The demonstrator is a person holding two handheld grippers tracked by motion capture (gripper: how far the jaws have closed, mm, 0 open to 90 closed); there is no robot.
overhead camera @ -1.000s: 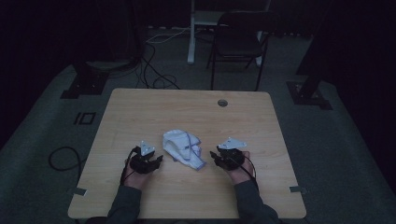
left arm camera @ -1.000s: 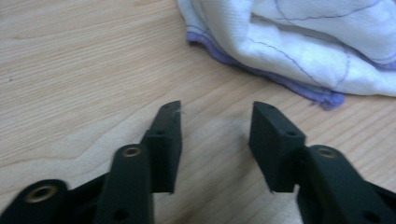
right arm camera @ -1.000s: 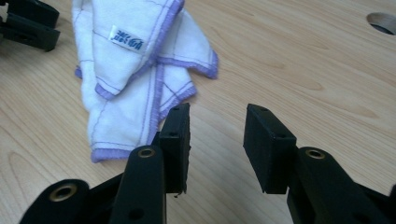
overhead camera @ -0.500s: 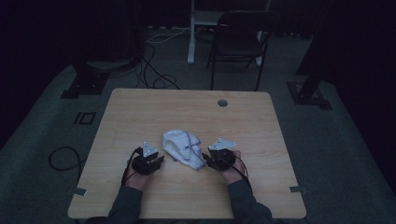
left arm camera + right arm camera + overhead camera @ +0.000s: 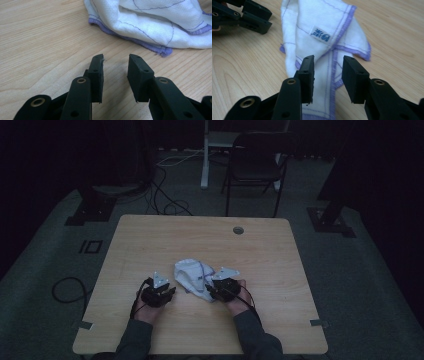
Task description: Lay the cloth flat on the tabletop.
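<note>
**Cloth not yet gripped, both grippers closing in**

On a pale wooden bench [image 5: 150,245], a crumpled white cloth [image 5: 192,274] with purple stitched edges lies near the front middle, between a person's two hands. To its left, the left gripper [image 5: 115,65] rests low over bare wood; its jaws stand partly apart with nothing between them, having just been closing a little, and the nearest purple hem lies just beyond their tips, not touching. To its right, the right gripper [image 5: 328,67] sits right at the cloth's near corner. Its jaws, which have just been opening slightly, stand partly apart with a purple seam running up between them, but the pads do not appear to press on the fabric. A small printed label [image 5: 321,33] shows on the cloth farther on.

Judging from this, the work is at its very start: the cloth is bunched and folded over itself, and neither gripper holds it. What seems left is to pinch an edge or corner on each side, then lift, spread or fold it.

Behind the bench, a dark chair [image 5: 255,167] stands on a grey floor.
</note>
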